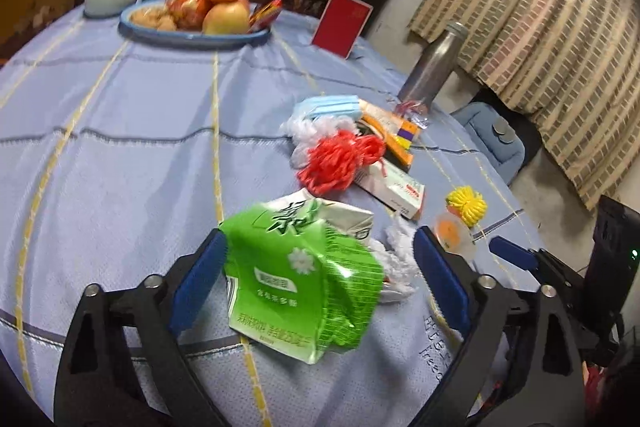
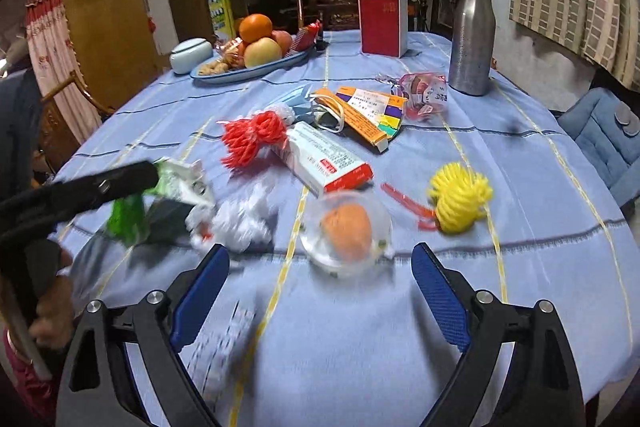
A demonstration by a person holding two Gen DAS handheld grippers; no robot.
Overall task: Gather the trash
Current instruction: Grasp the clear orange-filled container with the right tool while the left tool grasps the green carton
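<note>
- Left claw [image 1: 320, 283] spread wide astride the crushed green carton [image 1: 296, 275], pads not pressing; placed to clamp it.
- Right claw [image 2: 320, 291] wide open, empty, facing the clear plastic cup [image 2: 346, 231] beside the carton, likely next.

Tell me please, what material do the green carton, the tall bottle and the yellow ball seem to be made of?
The green carton looks like coated paperboard: printed, slightly glossy, creased and crushed. The tall bottle looks like brushed metal, probably steel: dull grey sheen, no label. The yellow ball seems to be foam netting or soft plastic, judging by its ribbed loops; the blur leaves that open.
</note>
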